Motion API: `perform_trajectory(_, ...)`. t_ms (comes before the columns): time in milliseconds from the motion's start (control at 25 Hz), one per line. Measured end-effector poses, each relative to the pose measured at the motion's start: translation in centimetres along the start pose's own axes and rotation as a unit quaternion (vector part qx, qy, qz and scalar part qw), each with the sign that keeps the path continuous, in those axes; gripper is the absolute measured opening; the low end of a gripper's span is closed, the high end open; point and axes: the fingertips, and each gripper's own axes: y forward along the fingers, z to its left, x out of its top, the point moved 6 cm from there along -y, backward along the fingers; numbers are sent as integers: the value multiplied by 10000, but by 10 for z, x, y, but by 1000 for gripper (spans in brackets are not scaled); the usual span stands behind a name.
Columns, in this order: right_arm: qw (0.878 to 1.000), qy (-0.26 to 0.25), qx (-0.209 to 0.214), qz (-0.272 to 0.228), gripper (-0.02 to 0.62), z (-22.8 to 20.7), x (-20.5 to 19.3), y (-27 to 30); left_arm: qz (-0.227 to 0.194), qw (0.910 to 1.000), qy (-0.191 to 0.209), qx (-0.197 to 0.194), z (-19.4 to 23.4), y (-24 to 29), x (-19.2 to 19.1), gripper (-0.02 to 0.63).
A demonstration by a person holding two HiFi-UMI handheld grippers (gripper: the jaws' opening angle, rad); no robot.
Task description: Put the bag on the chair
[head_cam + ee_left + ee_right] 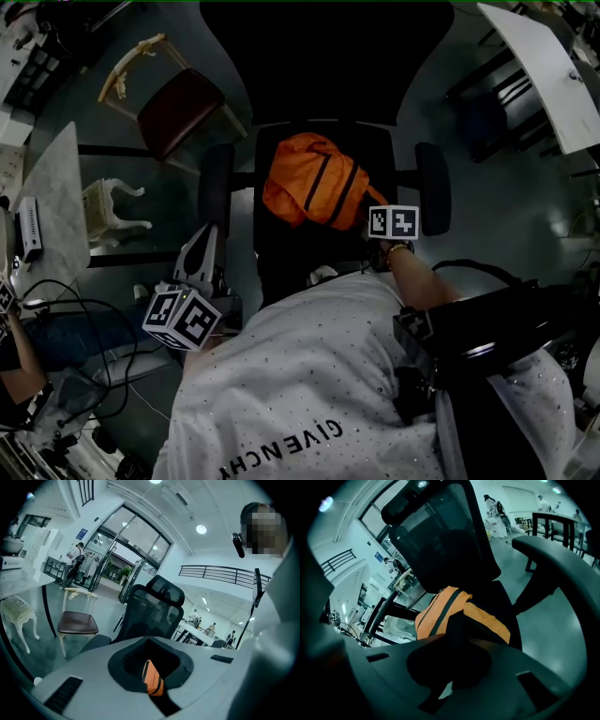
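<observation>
Across a dark, glossy floor (525,225) stand a black mesh-backed office chair (319,56), a wooden chair (178,111) with a dark red seat, a small white stool (112,204) and white tables (544,66). The orange bag (314,183) with black straps lies on the office chair's seat, between the armrests. The person's white shirt (309,375) reads "GIVENCH", seen upside down. The right gripper (384,220) reaches forward and down to the bag's right edge, jaws pressed together; whether they pinch a strap cannot be made out. The left gripper (206,246) is held low beside the left armrest, apart from the bag. Its jaws look pressed together, with a sliver of orange showing past them.
</observation>
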Motion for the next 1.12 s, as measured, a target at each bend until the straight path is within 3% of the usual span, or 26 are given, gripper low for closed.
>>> perform_trajectory(160, 9997, 46, -207, 106, -2, -7, -5, 1, 77, 10000, 62, 6, 6, 3, 2, 0)
perform_trajectory(400, 9943, 787, -702, 159, -2, -30, -18, 8, 153, 9998, 138, -20, 11, 5, 1, 0)
perform_trajectory(640, 9920, 914, -823, 284, 0, -40, -25, 11, 267, 9996, 124, 44, 10, 6, -4, 0)
perform_trajectory(920, 9905, 608, -1110, 538, 17, -53, -31, 13, 339, 9993, 105, 103, 10, 10, -9, 0)
perform_trajectory(1120, 9892, 683, -1129, 645, 34, -58, -36, 17, 425, 9990, 70, 154, 11, 14, -14, 0)
